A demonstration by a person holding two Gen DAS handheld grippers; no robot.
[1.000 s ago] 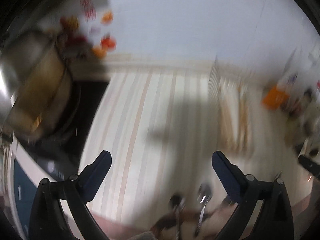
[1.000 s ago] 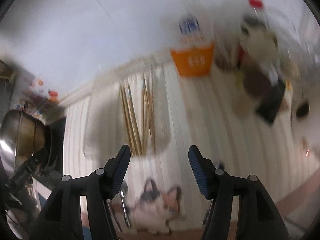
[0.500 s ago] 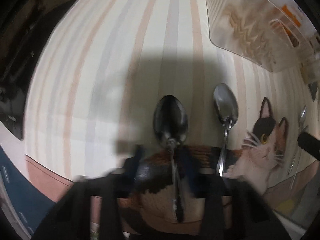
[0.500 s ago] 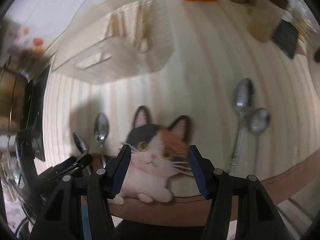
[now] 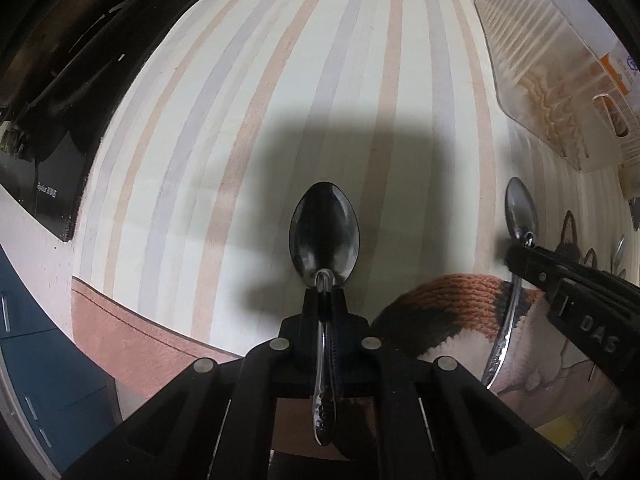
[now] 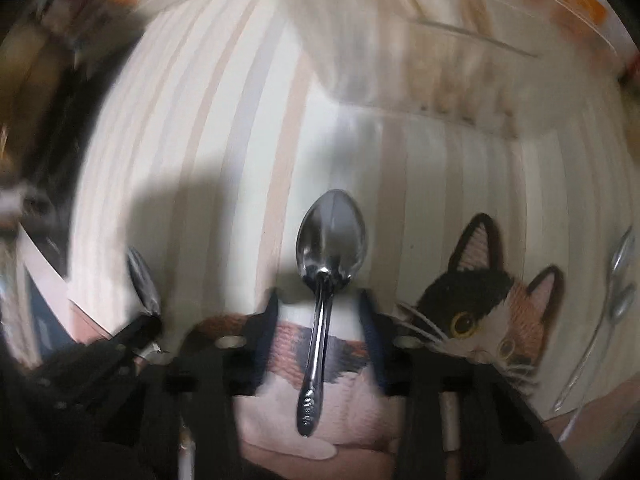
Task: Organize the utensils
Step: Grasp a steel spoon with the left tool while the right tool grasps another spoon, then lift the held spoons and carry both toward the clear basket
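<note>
Currently left gripper (image 5: 325,300) fingers clamp the dark spoon (image 5: 324,236) at its neck. Right gripper (image 6: 318,320) fingers straddle the second spoon (image 6: 330,240) (gap moderate, blurred); handle runs lengthwise between them.

Left gripper (image 5: 325,300): black two-finger frame, low over the surface and pointing forward; fingers drawn together until almost no gap shows between them, clamped on the neck of a spoon (image 5: 325,236) just behind its bowl; handle runs back between the finger arms. Seen also at lower left of the right wrist view, blurred, tip near the bowl of that spoon. Right gripper (image 6: 318,308): black frame, blurred; fingers apart, one on either side of a second spoon (image 6: 330,240), neither visibly touching the handle. Its tip appears at right edge of the left wrist view, beside the left gripper.
</note>
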